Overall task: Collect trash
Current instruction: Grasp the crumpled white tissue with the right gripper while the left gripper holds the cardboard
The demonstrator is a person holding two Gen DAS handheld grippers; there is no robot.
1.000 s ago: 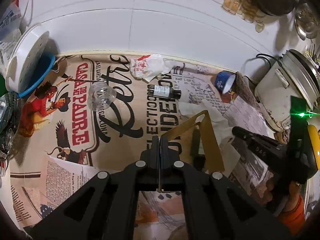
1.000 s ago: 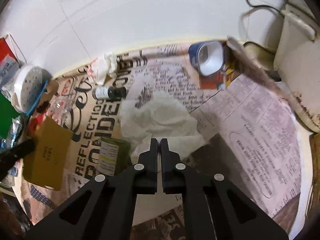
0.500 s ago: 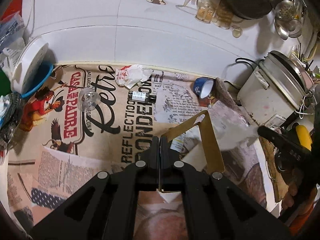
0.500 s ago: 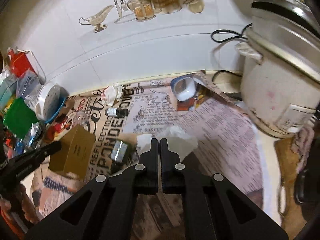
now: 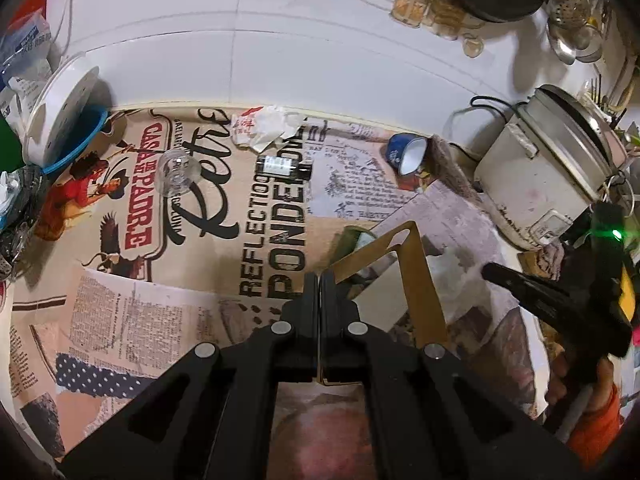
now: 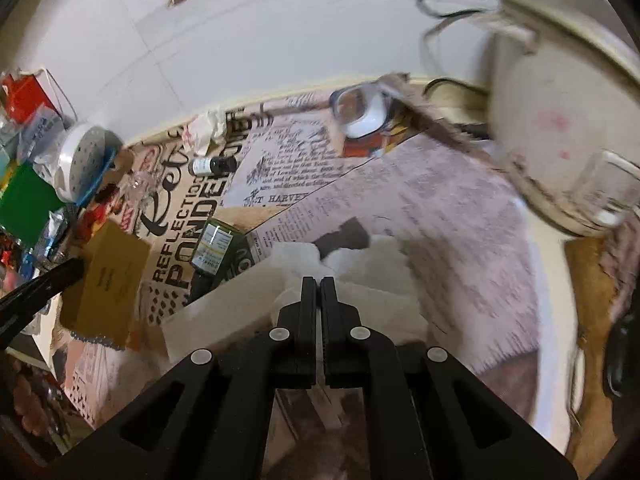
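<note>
My left gripper (image 5: 321,276) is shut on the edge of an open brown cardboard box (image 5: 416,272), held above the newspaper-covered counter. The box (image 6: 112,276) and left gripper (image 6: 40,284) show at the left of the right wrist view. My right gripper (image 6: 318,280) is shut on a crumpled white tissue (image 6: 360,264), which hangs off its tip (image 5: 492,270) as a white tissue (image 5: 456,276). On the counter lie a crumpled white wrapper (image 5: 268,128), a small dark bottle (image 5: 284,166), a clear plastic cup (image 5: 174,176) and a green bottle (image 6: 218,250).
A rice cooker (image 5: 540,176) with its cord stands at the right, and a blue-and-white cup (image 5: 408,154) lies tipped beside it. A white perforated lid (image 5: 60,112) and packets crowd the left edge. The tiled wall (image 5: 320,52) closes the back. A white flat piece (image 6: 224,312) lies under the right gripper.
Both grippers have pulled back and up from the counter. The right one has lifted the tissue off the newspaper, uncovering the green bottle. The left still carries the cardboard box.
</note>
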